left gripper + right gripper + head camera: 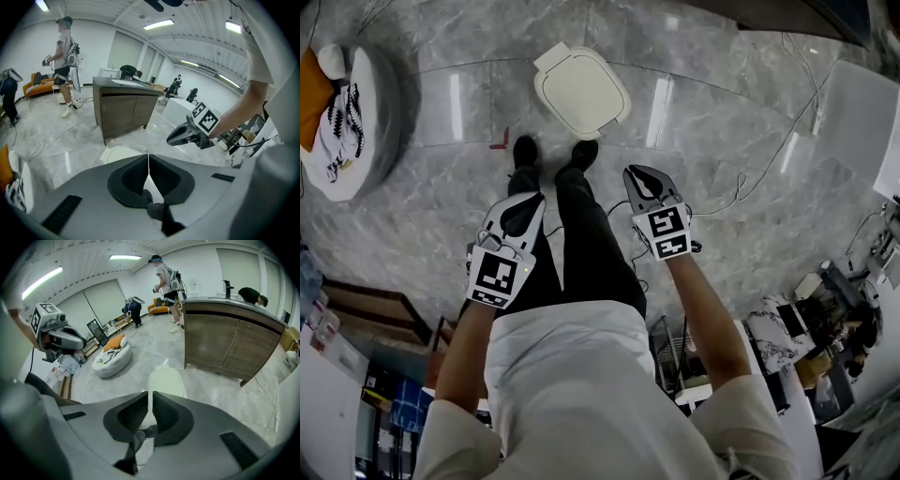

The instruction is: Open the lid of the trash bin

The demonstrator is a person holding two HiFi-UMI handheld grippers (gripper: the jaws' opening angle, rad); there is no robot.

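Points right tool [643, 178] straight at trash bin [581, 91] on floor ahead, lid [166, 383] down. Holds left tool [523, 202] farther off, aimed aside. Presses both tools' jaws together on nothing.

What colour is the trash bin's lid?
The lid is cream-white; the head view shows it best.

Cream-white trash bin [581, 91], grey floor [722, 103] veined in white. Left gripper [523, 199] and right gripper [643, 174] both grey, their cubes black-and-white squares. Black trousers [581, 244], white shirt [572, 394], dark brown cabinet [225, 350], one orange cushion [311, 94].
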